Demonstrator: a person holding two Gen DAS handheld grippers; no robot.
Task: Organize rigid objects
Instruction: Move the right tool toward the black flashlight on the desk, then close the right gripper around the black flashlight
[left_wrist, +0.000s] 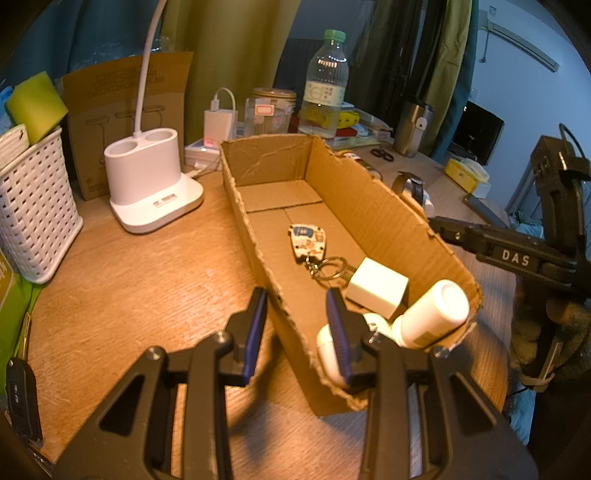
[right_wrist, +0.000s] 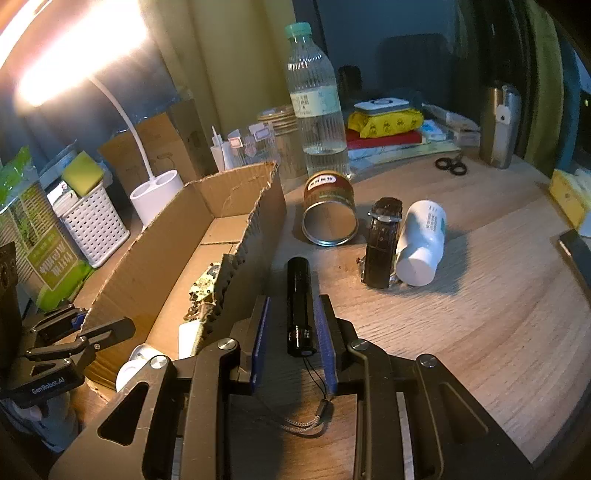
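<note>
Warm lamplight over a round wooden table, olive curtains and hung clothing behind. At far left in the left wrist view, a white woven plastic basket, then a white lamp base with two round wells. Centre, a long open cardboard box holding a flat patterned key fob on a ring, a small white cube, and a white cylindrical bottle tilted against the near right corner. Left gripper low and level at the box's near left corner, blue-padded jaws wide apart, straddling the left wall with nothing gripped. Right gripper low over the table just outside the box's right wall, jaws parted around a slim black flashlight lying on the wood; right pad looks to be against the flashlight's base, left pad clear of it, wrist strap trailing back. Further right, a red-labelled metal tin on its side, a dark leather-strapped wristwatch, and touching it a white plastic pill bottle on its side. Behind, a clear water bottle and a steel tumbler.
</note>
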